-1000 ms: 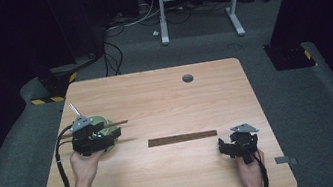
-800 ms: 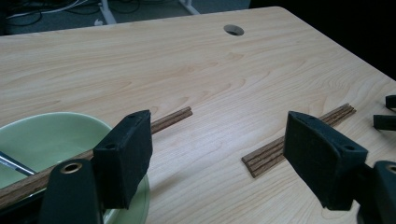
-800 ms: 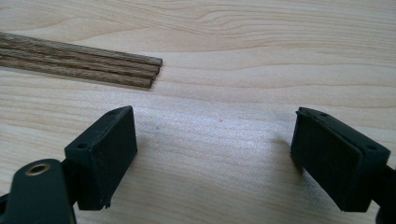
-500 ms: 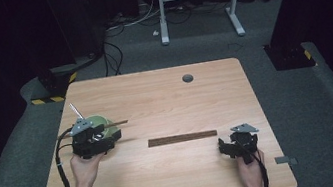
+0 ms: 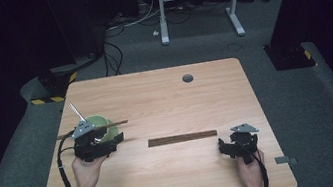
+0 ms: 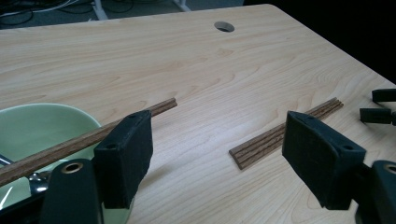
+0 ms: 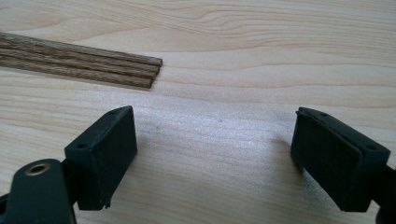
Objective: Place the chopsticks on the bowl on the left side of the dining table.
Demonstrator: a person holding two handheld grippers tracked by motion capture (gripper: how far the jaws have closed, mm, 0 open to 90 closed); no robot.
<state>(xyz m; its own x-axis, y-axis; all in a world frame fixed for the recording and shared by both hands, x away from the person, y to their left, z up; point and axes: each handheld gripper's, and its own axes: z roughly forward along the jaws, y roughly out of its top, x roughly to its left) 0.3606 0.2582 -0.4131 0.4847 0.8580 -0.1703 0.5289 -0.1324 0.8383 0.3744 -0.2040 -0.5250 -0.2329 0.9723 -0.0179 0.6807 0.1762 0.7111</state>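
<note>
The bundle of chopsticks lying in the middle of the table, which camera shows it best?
The high view: the bundle of chopsticks lies there whole, end to end, between the two grippers. The left gripper view shows it at a slant, partly behind a jaw. The right gripper view is closest, showing the separate sticks, but only one end.

The table point(image 6: 243, 60) is pale wood with a smooth, lightly sheened finish and flowing grain lines. The bundle of sticks point(image 6: 285, 133) looks like dark brown wood, matt, with fine lengthwise grain; their cut ends show in the right gripper view. The single stick point(image 6: 84, 140) across the bowl has the same dark, matt wooden look. The bowl point(image 6: 42, 126) is pale green, smooth and softly glossy, like glazed ceramic or plastic. A shiny metal utensil point(image 5: 76, 113) stands in it. The fingers point(image 6: 123, 158) of the left gripper carry black, matt pads with a slightly grainy, rubbery surface; those of the right gripper's fingers point(image 7: 102, 154) look alike. The floor point(image 5: 307, 101) is grey, rough carpet.
</note>
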